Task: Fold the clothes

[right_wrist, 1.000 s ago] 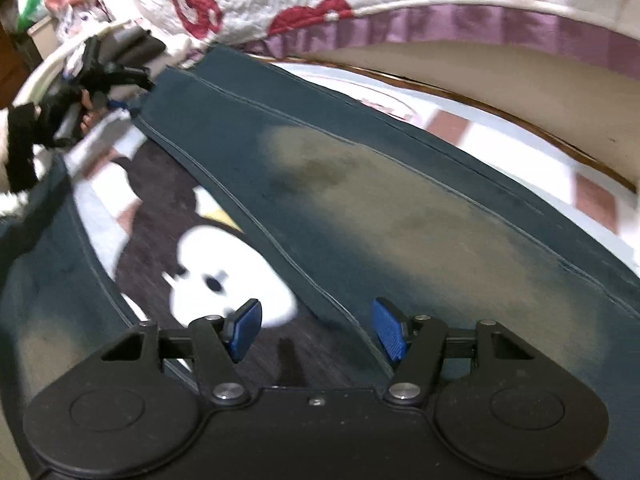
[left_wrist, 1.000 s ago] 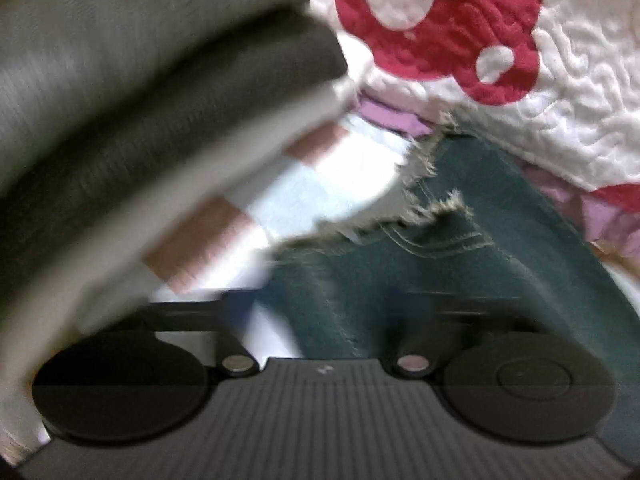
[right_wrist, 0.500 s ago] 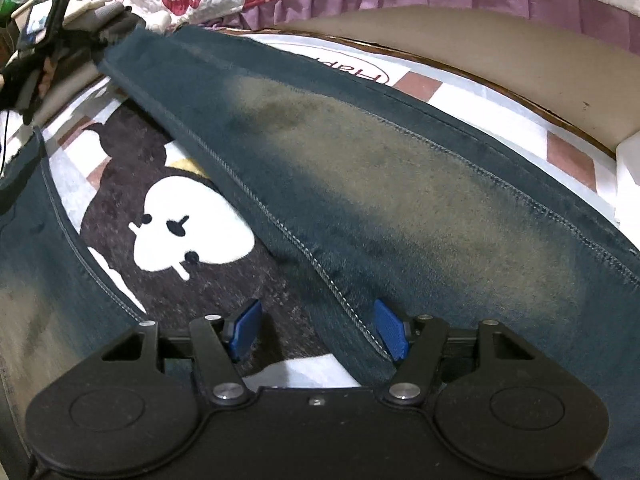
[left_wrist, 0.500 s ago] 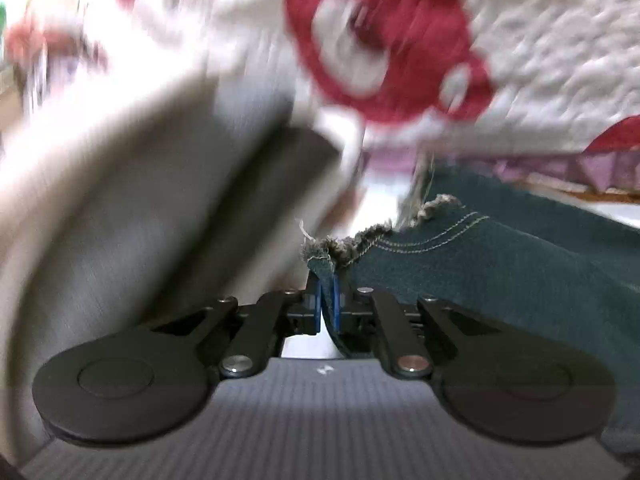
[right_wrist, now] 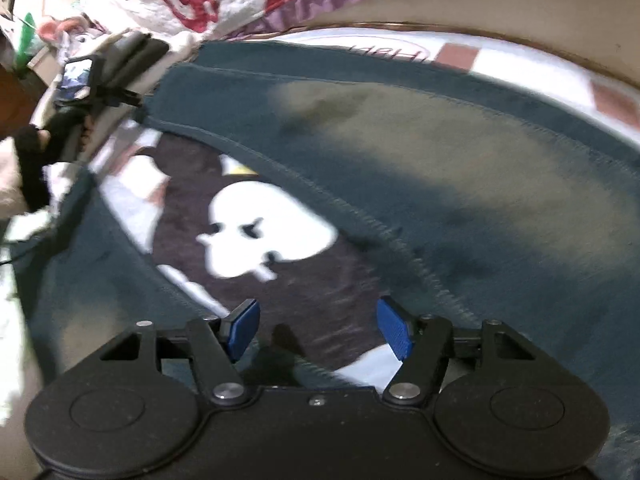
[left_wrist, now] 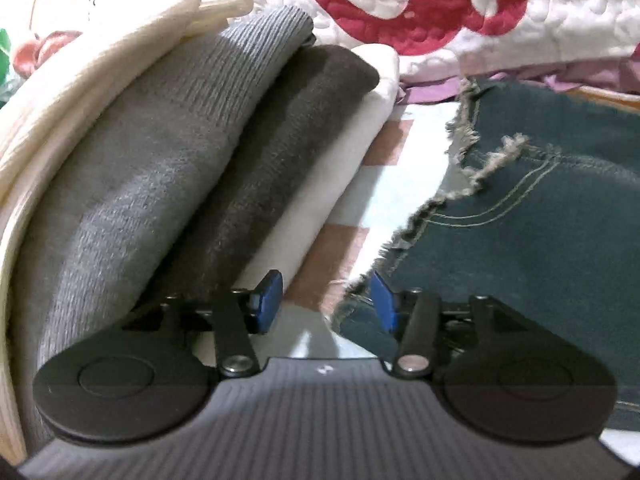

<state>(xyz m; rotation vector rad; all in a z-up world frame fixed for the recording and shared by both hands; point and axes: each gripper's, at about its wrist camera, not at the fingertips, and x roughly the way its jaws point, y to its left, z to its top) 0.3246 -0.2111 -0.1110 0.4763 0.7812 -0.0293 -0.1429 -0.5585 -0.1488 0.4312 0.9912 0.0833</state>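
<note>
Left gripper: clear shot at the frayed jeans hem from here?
Probably yes. The left gripper is open, and the frayed hem lies just ahead by its right finger, nothing between. The folded stack sits off to the left.

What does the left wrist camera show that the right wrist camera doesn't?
Only the left wrist view shows the frayed hem of the jeans up close, beside a stack of folded clothes, with the left gripper open. Only the right wrist view shows a long faded jeans leg over a cartoon-print blanket, with the right gripper open. Both show the jeans and the red-and-white quilt.
</note>
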